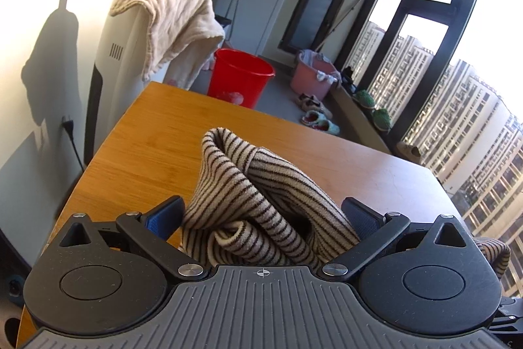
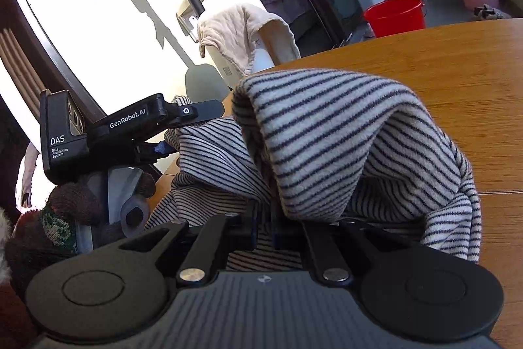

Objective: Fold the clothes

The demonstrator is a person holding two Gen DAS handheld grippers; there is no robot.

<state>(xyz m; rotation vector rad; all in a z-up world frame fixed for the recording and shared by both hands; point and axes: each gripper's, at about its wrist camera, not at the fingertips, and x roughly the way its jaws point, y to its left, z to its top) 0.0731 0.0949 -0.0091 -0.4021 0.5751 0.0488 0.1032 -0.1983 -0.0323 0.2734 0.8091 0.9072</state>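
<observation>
Wooden table (image 1: pixel 157 139) carries a bunched striped garment (image 1: pixel 261 201) near its close edge, the knit humped up in loose folds. In the left wrist view the left gripper (image 1: pixel 261 216) has its jaws spread wide, with a wad of the striped cloth lying between them; whether the blue pads (image 1: pixel 157 219) press it cannot be told. In the right wrist view the right gripper (image 2: pixel 263 234) has its jaws drawn close together on a layer of the same garment (image 2: pixel 327 133), a big fold draping over the fingers and hiding their tips. A gloved hand (image 2: pixel 75 201) holds the left gripper (image 2: pixel 183 133) at the left. Beyond the far table edge stand a red bucket (image 1: pixel 240 77) and a pink basket (image 1: pixel 312 76), and a beige towel (image 1: pixel 170 12) hangs over a white appliance (image 1: pixel 114 54) at the far left.
</observation>
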